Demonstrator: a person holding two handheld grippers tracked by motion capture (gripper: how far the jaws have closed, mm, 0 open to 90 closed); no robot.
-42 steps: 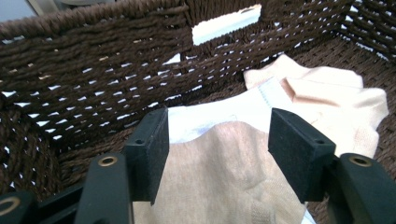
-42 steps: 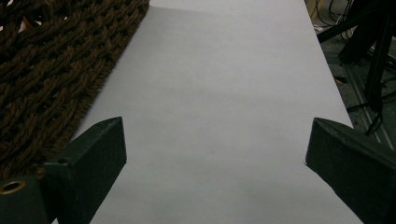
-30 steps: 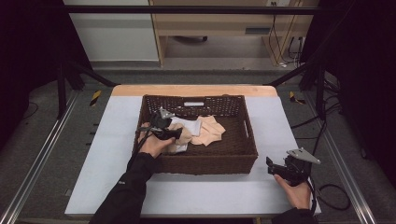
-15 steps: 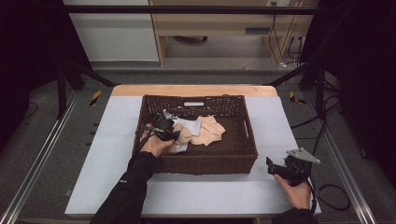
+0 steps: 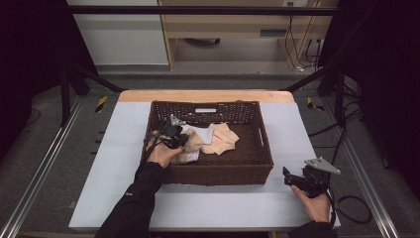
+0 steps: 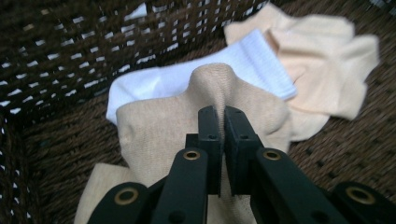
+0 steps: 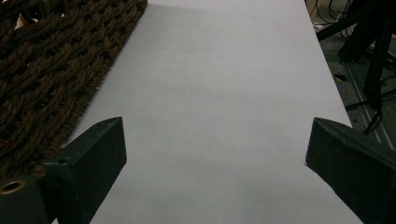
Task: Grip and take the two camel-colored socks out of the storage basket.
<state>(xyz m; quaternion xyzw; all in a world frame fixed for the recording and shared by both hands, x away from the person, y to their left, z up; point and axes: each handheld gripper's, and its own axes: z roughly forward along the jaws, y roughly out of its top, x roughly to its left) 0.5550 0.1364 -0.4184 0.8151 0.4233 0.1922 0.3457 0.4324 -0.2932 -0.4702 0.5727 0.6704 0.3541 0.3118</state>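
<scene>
Left gripper (image 6: 219, 116) newly clamped on tan sock (image 6: 154, 140), white tabletop (image 5: 119, 148), dark room.

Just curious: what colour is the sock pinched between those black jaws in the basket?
Tan sock, plain light beige knit; clearest in the left gripper view.
</scene>
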